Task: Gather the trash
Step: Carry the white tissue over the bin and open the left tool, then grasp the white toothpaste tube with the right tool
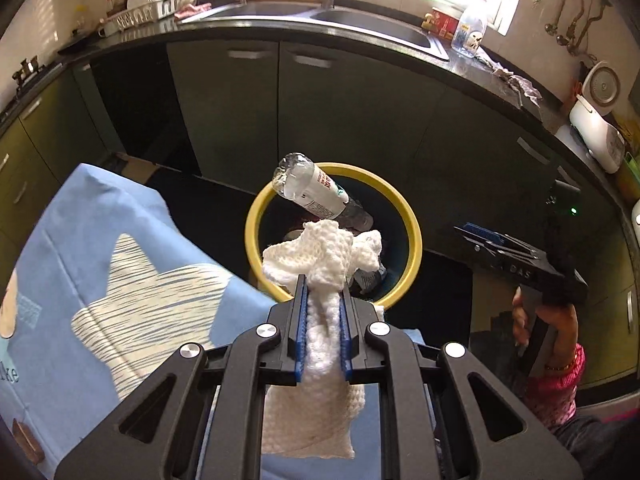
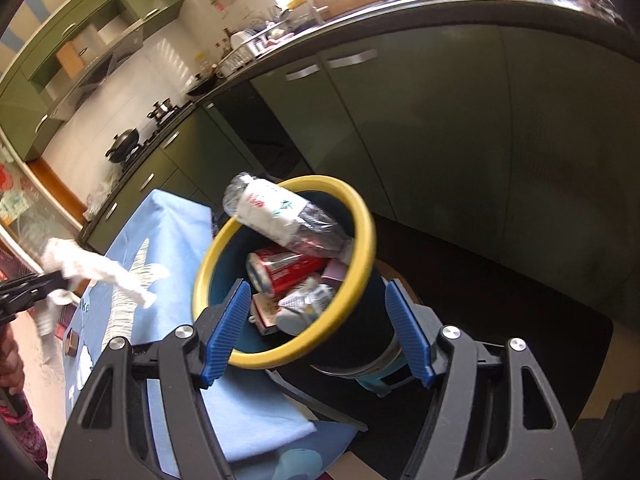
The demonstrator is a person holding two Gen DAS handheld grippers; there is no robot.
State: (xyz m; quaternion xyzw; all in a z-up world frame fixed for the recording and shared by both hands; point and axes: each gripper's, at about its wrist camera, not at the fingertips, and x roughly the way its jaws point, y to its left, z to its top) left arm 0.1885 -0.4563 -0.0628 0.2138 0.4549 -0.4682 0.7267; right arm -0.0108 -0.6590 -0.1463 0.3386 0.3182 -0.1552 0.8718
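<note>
L gripper [image 1: 323, 294] pinching tissue [image 1: 320, 258], over bin rim [image 1: 414, 236]

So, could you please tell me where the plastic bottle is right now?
In both wrist views the plastic bottle leans tilted in the yellow-rimmed bin, base sticking out over the far-left rim, above the red can.

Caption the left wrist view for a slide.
Left tool shut on a white cloth, held over the yellow-rimmed bin with a plastic bottle inside.
</note>
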